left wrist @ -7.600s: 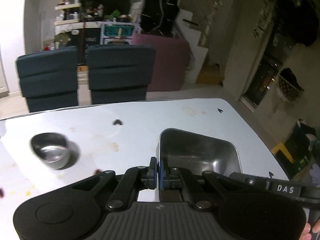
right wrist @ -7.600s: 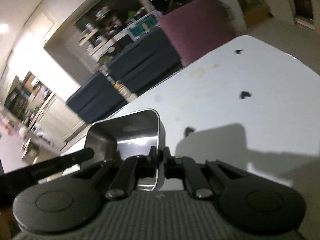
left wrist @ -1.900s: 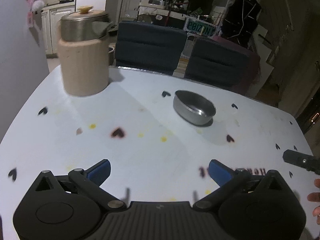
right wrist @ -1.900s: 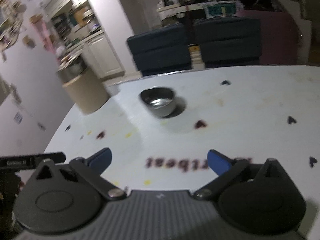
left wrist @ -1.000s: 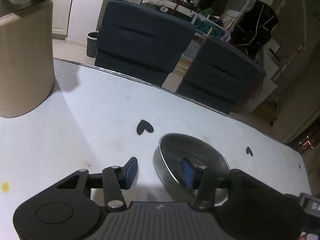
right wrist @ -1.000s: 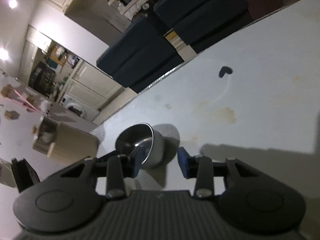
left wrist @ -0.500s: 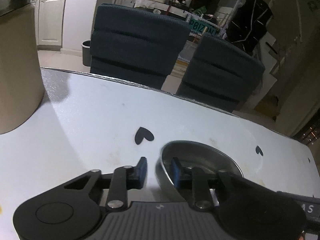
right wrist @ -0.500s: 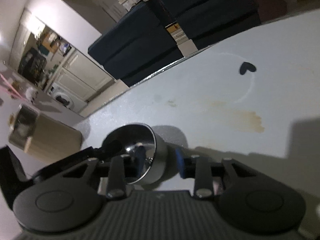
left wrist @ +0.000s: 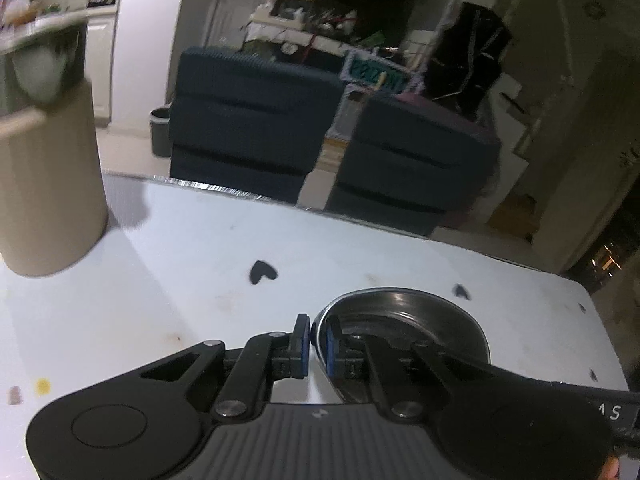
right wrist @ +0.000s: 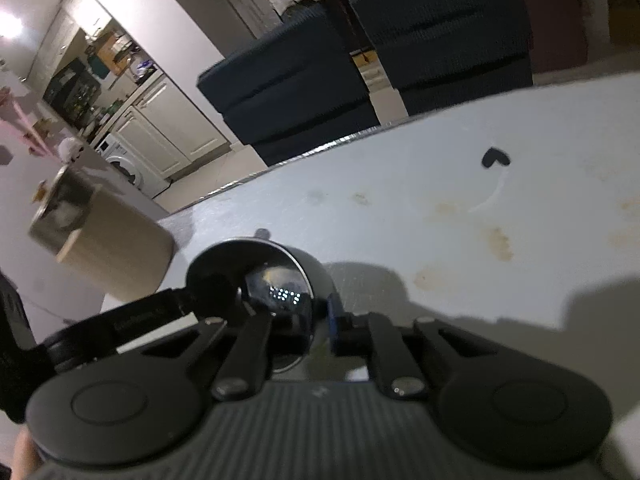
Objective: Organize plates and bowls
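A small round steel bowl (left wrist: 404, 316) is held over the white table (left wrist: 180, 264). My left gripper (left wrist: 316, 346) is shut on its left rim, one blue pad inside and one outside. In the right wrist view the same bowl (right wrist: 260, 276) is tilted toward me. My right gripper (right wrist: 320, 320) is shut on its right rim. The left gripper's arm (right wrist: 132, 316) reaches into the bowl from the left. The square steel tray is out of view.
A tall beige canister (left wrist: 44, 176) with a steel lid stands at the table's far left; it also shows in the right wrist view (right wrist: 96, 248). Two dark blue chairs (left wrist: 256, 136) stand behind the far edge. Small black heart marks (left wrist: 262, 272) and brownish stains (right wrist: 496, 240) dot the table.
Both grippers let go of the square tray, moved to the round bowl and closed on its opposite rims. In the last half second the jaws closed fully and the bowl shifted and tilted.
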`<state>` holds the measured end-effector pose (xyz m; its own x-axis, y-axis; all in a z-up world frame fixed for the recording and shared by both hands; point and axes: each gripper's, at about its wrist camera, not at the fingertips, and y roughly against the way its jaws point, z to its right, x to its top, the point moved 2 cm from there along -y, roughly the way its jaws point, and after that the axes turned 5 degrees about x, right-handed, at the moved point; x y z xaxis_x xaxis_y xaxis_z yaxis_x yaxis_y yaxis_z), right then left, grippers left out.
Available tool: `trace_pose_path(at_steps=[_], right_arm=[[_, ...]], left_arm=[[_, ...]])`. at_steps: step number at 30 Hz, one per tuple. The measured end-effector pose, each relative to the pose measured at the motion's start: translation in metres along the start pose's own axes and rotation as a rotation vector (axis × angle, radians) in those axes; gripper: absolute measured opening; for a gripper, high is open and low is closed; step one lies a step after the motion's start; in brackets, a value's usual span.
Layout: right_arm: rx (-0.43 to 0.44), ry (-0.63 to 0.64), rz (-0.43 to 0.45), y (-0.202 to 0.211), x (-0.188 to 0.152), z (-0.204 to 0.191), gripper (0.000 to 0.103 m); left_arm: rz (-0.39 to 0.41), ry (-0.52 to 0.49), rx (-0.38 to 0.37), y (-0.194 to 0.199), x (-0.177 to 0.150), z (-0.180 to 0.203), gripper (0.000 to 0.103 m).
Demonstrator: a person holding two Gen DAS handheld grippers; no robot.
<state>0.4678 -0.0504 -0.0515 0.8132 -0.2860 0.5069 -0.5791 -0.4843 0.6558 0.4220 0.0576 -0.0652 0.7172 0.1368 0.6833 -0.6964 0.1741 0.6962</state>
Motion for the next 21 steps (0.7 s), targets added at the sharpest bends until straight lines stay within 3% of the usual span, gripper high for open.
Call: trace_pose_path(at_steps=[4,13,21], right_arm=[[0.021,0.027,0.012,0.039,-0.011,-0.011,0.009],[0.067,0.072,0.059,0.120,-0.057,-0.028,0.009],[0.098,0.071,0.035,0.146,-0.105,-0.035,0.008]], left_arm=[[0.032,-0.047,-0.023,0.048,-0.005,0.014,0.008],[0.091,-0.071,-0.057,0.135,-0.047,0.028,0.010],[0.097,-0.083,-0.053,0.180,-0.089,0.009,0.012]])
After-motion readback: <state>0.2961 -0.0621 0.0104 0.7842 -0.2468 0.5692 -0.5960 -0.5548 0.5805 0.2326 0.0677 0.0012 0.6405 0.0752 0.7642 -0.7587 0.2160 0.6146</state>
